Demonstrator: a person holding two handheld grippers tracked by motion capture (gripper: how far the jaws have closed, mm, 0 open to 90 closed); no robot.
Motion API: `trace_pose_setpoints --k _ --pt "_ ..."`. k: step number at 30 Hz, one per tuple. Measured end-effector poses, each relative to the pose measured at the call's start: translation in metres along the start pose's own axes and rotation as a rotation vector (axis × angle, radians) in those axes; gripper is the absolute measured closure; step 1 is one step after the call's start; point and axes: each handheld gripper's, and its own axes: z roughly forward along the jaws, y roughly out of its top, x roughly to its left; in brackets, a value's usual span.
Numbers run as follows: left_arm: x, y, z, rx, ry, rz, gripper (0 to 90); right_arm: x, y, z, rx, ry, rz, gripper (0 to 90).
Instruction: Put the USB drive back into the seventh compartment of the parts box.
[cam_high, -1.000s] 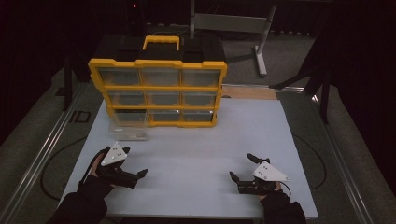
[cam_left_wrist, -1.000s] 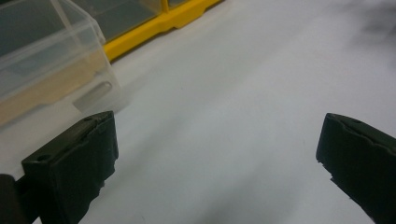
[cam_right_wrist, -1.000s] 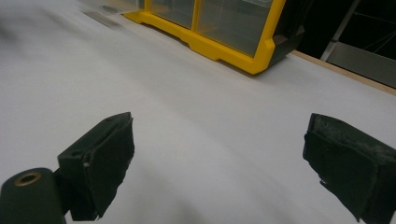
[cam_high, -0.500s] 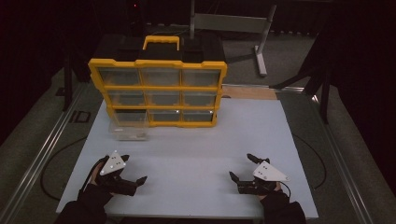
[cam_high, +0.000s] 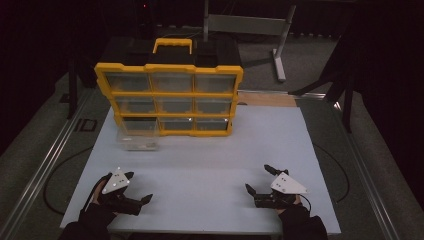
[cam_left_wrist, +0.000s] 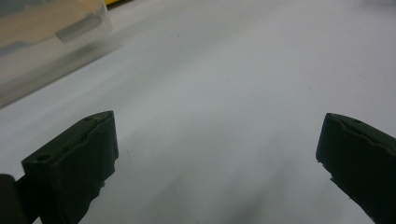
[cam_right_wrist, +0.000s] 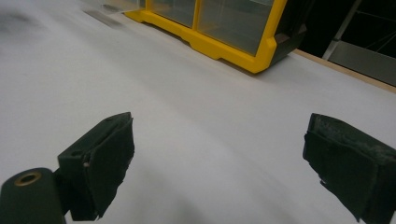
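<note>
Left gripper (cam_high: 134, 191) jaws spread wide, empty; right gripper (cam_high: 260, 180) likewise. Clear plastic drawer (cam_high: 138, 141) on white tabletop (cam_high: 210, 165), ahead of left gripper, touching yellow plastic organiser cabinet (cam_high: 170, 100). Approach level, straddle drawer's front wall.

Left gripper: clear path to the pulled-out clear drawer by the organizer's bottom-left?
Probably yes. The left gripper is open, and bare white table lies between it and the clear drawer; nothing blocks the way.

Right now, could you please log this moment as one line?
left gripper: open, empty | right gripper: open, empty | clear drawer: pulled out, on table | organizer: upright
</note>
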Motion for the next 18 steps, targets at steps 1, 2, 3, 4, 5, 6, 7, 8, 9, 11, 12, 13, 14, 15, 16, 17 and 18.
trace_pose_setpoints --k 1,2,3,4,5,6,7,8,9,11,12,13,14,15,16,17,18 --pt "0.0000 -0.0011 0.0002 0.004 0.006 0.004 0.2 0.0003 0.0001 -0.0001 0.000 0.000 -0.003 8.8" --pt "0.0002 -0.0020 0.0006 0.010 0.011 0.005 0.2 0.0002 0.0002 -0.0002 -0.001 0.000 -0.003 8.8" --pt "0.0005 -0.0029 0.0008 0.006 0.009 -0.001 0.2 -0.0005 0.0001 -0.0003 -0.002 0.001 -0.002 8.8" --pt "0.0006 -0.0034 0.0008 0.002 0.006 -0.006 0.2 -0.0005 0.0000 -0.0003 -0.003 0.002 0.003 8.8" --pt "0.0003 -0.0035 0.0010 0.003 0.005 -0.004 0.2 -0.0004 -0.0002 -0.0003 -0.001 0.000 0.004 8.8" --pt "-0.0001 -0.0033 0.0012 0.006 0.005 0.002 0.2 -0.0003 -0.0004 -0.0004 0.000 0.000 0.004 8.8" --pt "-0.0002 -0.0032 0.0013 0.006 0.004 0.002 0.2 -0.0005 -0.0004 -0.0004 0.000 0.000 0.002 8.8" --pt "-0.0001 -0.0032 0.0015 0.003 0.003 -0.001 0.2 -0.0006 -0.0003 -0.0003 -0.001 -0.001 0.003 8.8" --pt "0.0000 -0.0033 0.0016 0.003 0.002 -0.002 0.2 -0.0006 -0.0002 -0.0002 0.000 0.001 0.005 8.8" --pt "-0.0002 -0.0032 0.0016 0.002 -0.002 -0.002 0.2 -0.0001 -0.0005 0.0001 0.001 0.003 0.000 8.8" --pt "-0.0004 -0.0032 0.0016 0.002 -0.003 0.000 0.2 -0.0002 -0.0006 0.0002 0.002 0.002 -0.004 8.8" --pt "-0.0004 -0.0032 0.0017 0.006 -0.001 0.000 0.2 -0.0002 -0.0004 0.0003 0.002 0.001 -0.002 8.8" --pt "-0.0003 -0.0035 0.0019 0.006 -0.002 -0.002 0.2 -0.0004 -0.0003 0.0003 0.001 0.002 0.001 8.8" --pt "-0.0002 -0.0036 0.0022 0.007 -0.002 -0.003 0.2 -0.0004 -0.0004 0.0003 0.001 0.002 0.001 8.8" --pt "-0.0002 -0.0036 0.0025 0.011 -0.004 -0.002 0.2 -0.0001 -0.0006 0.0004 0.003 0.001 -0.002 8.8" --pt "-0.0002 -0.0036 0.0026 0.010 -0.007 -0.003 0.2 0.0000 -0.0007 0.0003 0.006 0.000 -0.004 8.8" --pt "-0.0001 -0.0035 0.0026 0.008 -0.008 -0.002 0.2 -0.0002 -0.0006 0.0003 0.006 -0.001 -0.005 8.8"
